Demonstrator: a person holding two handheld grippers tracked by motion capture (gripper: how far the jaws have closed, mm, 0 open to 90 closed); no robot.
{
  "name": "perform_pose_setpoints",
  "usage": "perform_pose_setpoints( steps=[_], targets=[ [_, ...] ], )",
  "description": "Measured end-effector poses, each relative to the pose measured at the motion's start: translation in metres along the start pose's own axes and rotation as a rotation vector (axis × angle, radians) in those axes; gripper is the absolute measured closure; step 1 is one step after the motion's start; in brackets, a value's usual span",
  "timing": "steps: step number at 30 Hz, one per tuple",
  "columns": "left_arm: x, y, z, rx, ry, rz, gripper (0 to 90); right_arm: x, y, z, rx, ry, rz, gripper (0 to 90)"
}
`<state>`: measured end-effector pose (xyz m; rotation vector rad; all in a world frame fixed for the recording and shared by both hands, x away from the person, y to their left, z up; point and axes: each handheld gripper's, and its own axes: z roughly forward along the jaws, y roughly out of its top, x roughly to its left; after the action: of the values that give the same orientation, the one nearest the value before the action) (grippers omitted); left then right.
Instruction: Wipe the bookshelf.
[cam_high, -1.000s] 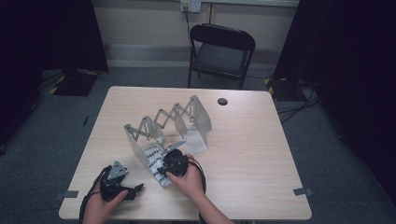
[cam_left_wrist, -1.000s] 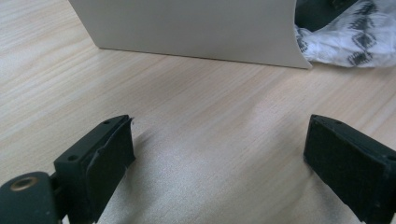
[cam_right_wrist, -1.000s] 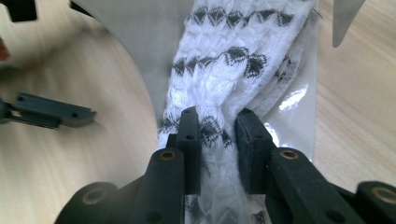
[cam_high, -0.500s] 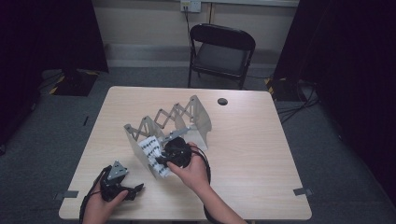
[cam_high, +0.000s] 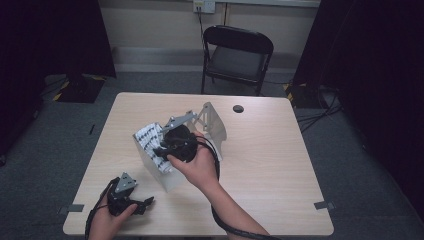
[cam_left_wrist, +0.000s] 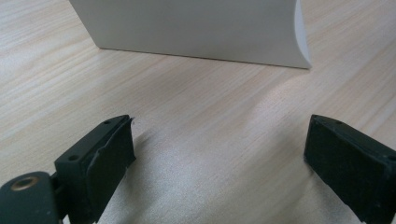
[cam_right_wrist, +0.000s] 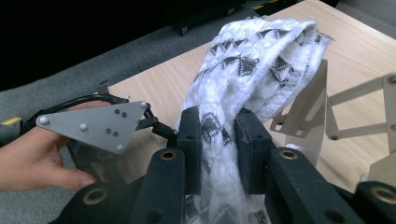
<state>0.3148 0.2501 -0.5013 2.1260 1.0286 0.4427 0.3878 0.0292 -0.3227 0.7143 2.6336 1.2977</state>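
Cloth: white knitted cloth (cam_right_wrist: 252, 60) with a dark zigzag pattern, bunched and hanging from the right gripper; in the high view it (cam_high: 151, 142) sits above the near-left end of the rack, lifted off the worktop.
Right gripper: right gripper (cam_right_wrist: 218, 135) has its jaws drawn close together and pressed on the cloth from both sides, a fold of it squeezed between the pads; in the high view it (cam_high: 162, 150) is held up over the middle of the worktop by the person's right hand (cam_high: 197, 167).
Left gripper: left gripper (cam_left_wrist: 219, 158) stands wide open with nothing between its jaws, bare wood showing in the gap; in the high view it (cam_high: 146, 202) rests low at the near-left corner of the worktop, in the person's left hand (cam_high: 107, 220).
Rack: pale folding rack (cam_high: 212, 122) of flat panels joined by crossed metal struts, standing on the middle of the worktop; one of its white panels (cam_left_wrist: 191, 28) stands upright on the wood ahead of the left gripper, apart from the jaws.
Worktop: light wooden worktop (cam_high: 280, 165), with a small dark round disc (cam_high: 238, 108) near its far edge.
Chair: black folding chair (cam_high: 237, 57) on the grey carpet beyond the far edge.
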Motion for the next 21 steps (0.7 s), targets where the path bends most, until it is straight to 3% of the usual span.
perform_pose_setpoints(
  steps=[4,21],
  targets=[
    [0.000,0.000,0.000,0.000,0.000,0.000,8.0,0.001,-0.003,0.005,0.002,0.009,0.004,74.0],
    [0.000,0.000,0.000,0.004,-0.002,0.004,8.0,-0.014,-0.049,0.049,0.051,0.041,0.054,73.9]
  ],
)
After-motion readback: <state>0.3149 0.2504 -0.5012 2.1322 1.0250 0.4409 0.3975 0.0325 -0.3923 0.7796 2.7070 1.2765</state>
